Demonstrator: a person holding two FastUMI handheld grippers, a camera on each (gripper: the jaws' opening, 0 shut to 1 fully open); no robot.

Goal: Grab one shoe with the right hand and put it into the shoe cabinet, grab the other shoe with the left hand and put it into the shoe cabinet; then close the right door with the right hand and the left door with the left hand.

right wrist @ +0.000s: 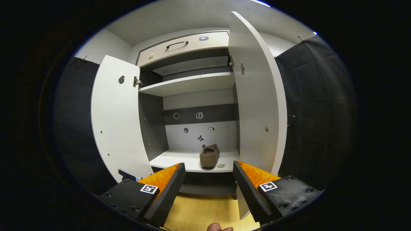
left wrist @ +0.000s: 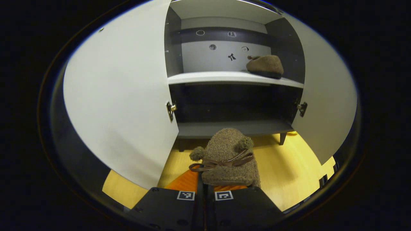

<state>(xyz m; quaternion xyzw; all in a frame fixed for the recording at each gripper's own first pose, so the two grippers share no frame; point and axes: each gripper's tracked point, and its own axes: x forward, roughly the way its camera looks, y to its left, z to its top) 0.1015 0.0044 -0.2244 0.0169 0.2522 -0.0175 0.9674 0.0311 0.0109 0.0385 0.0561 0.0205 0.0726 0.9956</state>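
Gripping a brown fuzzy shoe (left wrist: 229,157), the left gripper (left wrist: 205,192) holds it before the open shoe cabinet (left wrist: 234,78), where the other shoe (left wrist: 265,65) lies on the middle shelf. Right gripper view: the right gripper (right wrist: 208,179) hangs with fingers spread, empty, facing that shelved shoe (right wrist: 209,156) between both open doors.

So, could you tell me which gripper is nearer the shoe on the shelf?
Hard to call: the left gripper, gripping the other shoe, and the open right gripper both face the shelved shoe from outside.

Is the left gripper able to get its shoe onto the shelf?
Probably yes. Both doors stand open, and the shelf is bare beside the other shoe. The left gripper holds its shoe facing the opening.
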